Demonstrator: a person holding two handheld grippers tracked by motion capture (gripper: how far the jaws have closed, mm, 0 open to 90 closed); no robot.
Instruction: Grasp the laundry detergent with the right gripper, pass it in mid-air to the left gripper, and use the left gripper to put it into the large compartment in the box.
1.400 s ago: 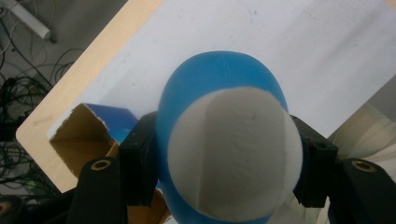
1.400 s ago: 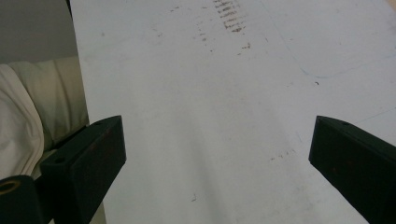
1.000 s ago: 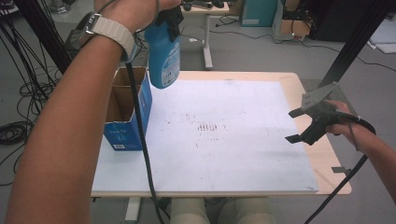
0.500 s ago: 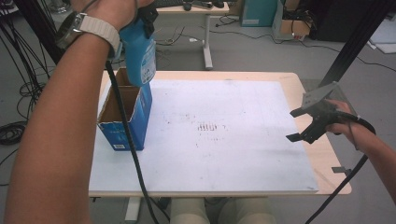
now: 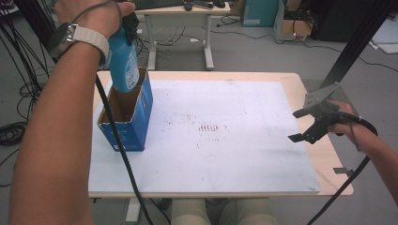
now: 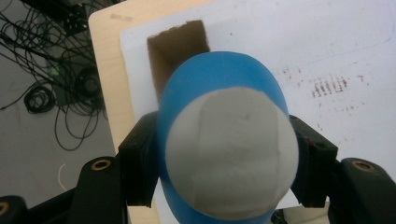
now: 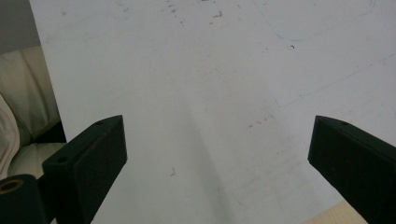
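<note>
Blue bottle [image 5: 123, 65]: you hold it upright by its top in your left hand-held gripper [image 5: 126, 21], its lower end at the open mouth of the box, above the cardboard inside.
Left hand-held gripper: its black jaws are clamped on the bottle's two sides; in the left gripper view [image 6: 227, 154] the bottle [image 6: 224, 93] stands between them with its pale grey end turned to the camera.
Blue cardboard box [image 5: 136, 119]: it stands open-topped on the left part of the white sheet, directly under the bottle; its brown inside [image 6: 180, 44] shows past the bottle in the left gripper view.
White sheet [image 5: 225, 154]: it covers most of the worktop [image 5: 293, 82] and carries dark smudges near its middle.
Right hand-held gripper [image 5: 300, 126]: your right hand holds it over the right edge of the sheet, well apart from the box, jaws spread wide with nothing between them; the right gripper view [image 7: 217, 154] shows bare white sheet between them.
</note>
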